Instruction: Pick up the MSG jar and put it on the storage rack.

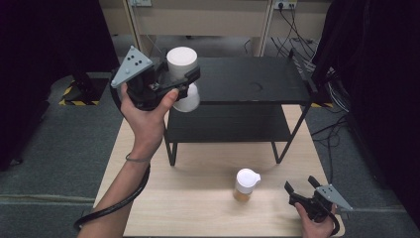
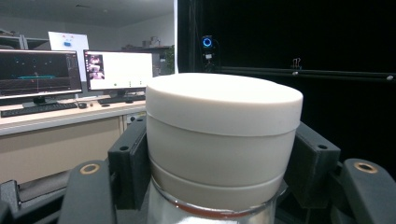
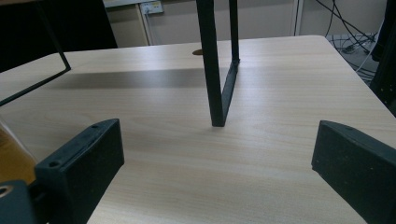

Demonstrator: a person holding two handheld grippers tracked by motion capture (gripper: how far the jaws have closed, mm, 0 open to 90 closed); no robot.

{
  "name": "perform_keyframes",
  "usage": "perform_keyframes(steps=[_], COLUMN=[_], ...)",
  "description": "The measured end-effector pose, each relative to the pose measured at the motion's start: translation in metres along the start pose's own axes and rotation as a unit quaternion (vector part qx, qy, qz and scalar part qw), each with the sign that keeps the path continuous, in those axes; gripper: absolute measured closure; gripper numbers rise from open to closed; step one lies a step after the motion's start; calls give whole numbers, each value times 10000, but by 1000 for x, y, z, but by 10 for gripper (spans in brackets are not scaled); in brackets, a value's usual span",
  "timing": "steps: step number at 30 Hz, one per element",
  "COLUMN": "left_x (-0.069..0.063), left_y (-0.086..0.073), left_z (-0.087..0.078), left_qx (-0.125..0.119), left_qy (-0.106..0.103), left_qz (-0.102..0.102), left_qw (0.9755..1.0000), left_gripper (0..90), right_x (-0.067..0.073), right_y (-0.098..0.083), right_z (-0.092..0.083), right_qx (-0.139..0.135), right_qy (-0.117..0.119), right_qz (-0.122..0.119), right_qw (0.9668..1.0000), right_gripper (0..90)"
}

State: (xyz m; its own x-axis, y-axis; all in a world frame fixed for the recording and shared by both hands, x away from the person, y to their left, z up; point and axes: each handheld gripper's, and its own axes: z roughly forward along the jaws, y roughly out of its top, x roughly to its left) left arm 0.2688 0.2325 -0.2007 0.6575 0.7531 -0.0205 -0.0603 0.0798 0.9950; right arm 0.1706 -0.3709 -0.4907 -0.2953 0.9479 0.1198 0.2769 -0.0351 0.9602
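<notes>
My left gripper (image 1: pixel 182 82) is held up in the air at the left end of the black shelf's top, shut on a white-lidded jar (image 1: pixel 182 59). In the left gripper view the jar (image 2: pixel 224 135) stands upright between the two pads (image 2: pixel 128 168), with its glass body below the lid. A smaller jar (image 1: pixel 246 184) with a white lid and amber contents stands on the wooden table in front of the shelf. My right gripper (image 1: pixel 299 183) rests low at the table's front right, open, with nothing between its fingers (image 3: pixel 81 163). The amber jar (image 3: pixel 11 158) shows at its left.
A black two-tier shelf (image 1: pixel 247 79) stands on the light wooden table (image 1: pixel 198 198); its right front leg (image 3: pixel 217 70) rises straight ahead of my right gripper. Dark curtains flank the table, and cables lie on the floor at the back right.
</notes>
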Motion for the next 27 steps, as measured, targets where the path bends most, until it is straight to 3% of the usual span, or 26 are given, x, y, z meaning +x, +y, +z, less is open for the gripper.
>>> perform_keyframes(steps=[27], left_x=[11], left_y=[8], left_z=[16], left_qx=[24], left_qy=[254], left_qz=[-13], left_qw=[9997], left_gripper=[336], right_x=[0], right_y=[-1], right_z=[0], right_qx=[-22], right_qy=[4], right_qz=[-5], right_qw=[10000], right_gripper=[24])
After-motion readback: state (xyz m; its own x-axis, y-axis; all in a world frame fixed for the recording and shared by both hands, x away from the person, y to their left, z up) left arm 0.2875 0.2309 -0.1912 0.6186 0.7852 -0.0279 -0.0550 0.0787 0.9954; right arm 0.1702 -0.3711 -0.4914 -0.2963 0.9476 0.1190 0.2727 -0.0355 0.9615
